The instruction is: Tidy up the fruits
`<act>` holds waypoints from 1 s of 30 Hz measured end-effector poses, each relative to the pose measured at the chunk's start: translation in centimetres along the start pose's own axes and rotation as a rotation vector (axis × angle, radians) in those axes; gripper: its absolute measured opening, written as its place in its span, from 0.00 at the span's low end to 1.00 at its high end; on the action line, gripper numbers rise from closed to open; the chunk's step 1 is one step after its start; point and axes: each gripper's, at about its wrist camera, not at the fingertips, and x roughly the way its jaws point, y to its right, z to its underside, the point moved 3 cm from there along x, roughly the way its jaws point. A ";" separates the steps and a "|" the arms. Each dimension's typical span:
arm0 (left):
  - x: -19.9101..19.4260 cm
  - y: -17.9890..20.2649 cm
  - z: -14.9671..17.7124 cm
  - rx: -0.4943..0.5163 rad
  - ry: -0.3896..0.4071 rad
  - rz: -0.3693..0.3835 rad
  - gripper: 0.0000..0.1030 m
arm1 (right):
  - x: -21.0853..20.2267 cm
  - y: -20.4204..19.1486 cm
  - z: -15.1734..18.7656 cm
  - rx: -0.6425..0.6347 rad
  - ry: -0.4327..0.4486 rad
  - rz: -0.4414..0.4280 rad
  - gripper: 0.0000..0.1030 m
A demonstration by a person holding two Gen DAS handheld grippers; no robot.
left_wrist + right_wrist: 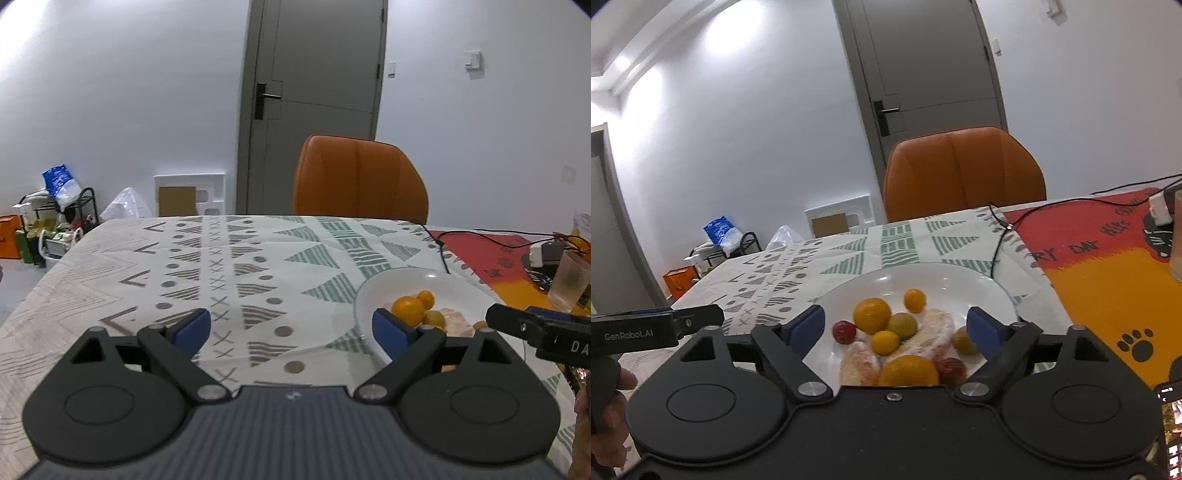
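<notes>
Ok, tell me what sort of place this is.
Most likely a dining area in a home: a table under a patterned tablecloth, an orange chair drawn up to it, and a white plate of fruit.

Your table (pixel 849 254) wears a patterned cloth (pixel 258 266) and, on the right, a red-and-orange mat (pixel 1108 266). On it you have a white plate (pixel 960 280), a black cable (pixel 1001 240) and a frosted cup (pixel 570 284).
</notes>
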 end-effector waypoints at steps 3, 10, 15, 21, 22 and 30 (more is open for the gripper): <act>-0.6 -0.6 -0.1 -0.009 0.000 -0.022 0.91 | -0.2 -0.6 0.0 -0.002 0.007 -0.006 0.90; -1.8 -1.8 0.2 -0.010 -0.024 -0.053 0.92 | -0.6 -1.8 0.0 -0.007 0.002 -0.024 1.00; -3.0 -2.8 0.7 -0.031 -0.024 -0.062 0.93 | -1.0 -2.8 0.2 -0.013 -0.016 -0.046 1.00; -4.5 -3.7 1.4 -0.049 -0.028 -0.085 0.95 | -1.8 -3.7 0.8 -0.038 -0.037 -0.061 1.00; -4.7 -3.8 1.5 -0.049 -0.030 -0.088 0.95 | -1.9 -3.8 0.9 -0.039 -0.038 -0.060 1.00; -5.5 -4.6 2.6 -0.040 -0.064 -0.091 0.96 | -3.4 -4.1 1.6 -0.064 -0.048 -0.043 1.00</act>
